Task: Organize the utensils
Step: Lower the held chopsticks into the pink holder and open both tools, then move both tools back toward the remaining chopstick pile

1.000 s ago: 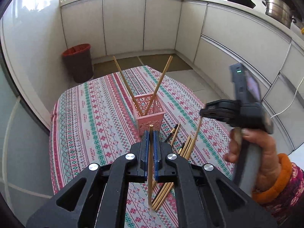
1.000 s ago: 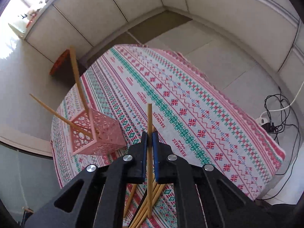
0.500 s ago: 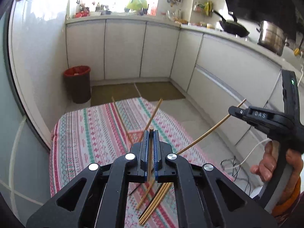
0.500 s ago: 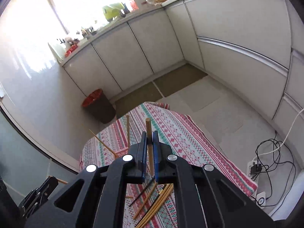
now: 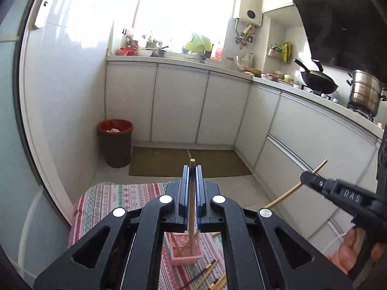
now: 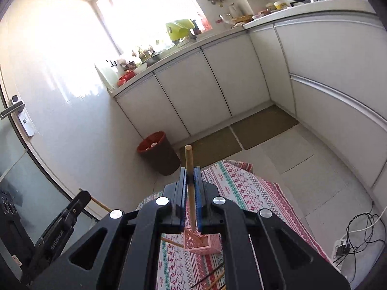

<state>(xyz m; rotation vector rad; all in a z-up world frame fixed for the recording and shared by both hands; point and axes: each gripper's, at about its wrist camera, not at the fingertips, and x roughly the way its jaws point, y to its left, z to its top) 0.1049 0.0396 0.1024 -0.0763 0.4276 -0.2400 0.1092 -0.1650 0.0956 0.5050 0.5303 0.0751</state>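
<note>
Jaws of both the left gripper (image 5: pixel 192 191) and the right gripper (image 6: pixel 191 193) pinch one slim wooden chopstick (image 5: pixel 191 207) apiece, above the pink perforated plastic basket (image 6: pixel 202 242) on the desk. Light, stiff, smooth sticks — best gripped mid-shaft.

Open air lies ahead of both my grippers. Below, the basket (image 6: pixel 202 240) with slanting chopsticks (image 6: pixel 172 241) blocks a straight descent.
</note>
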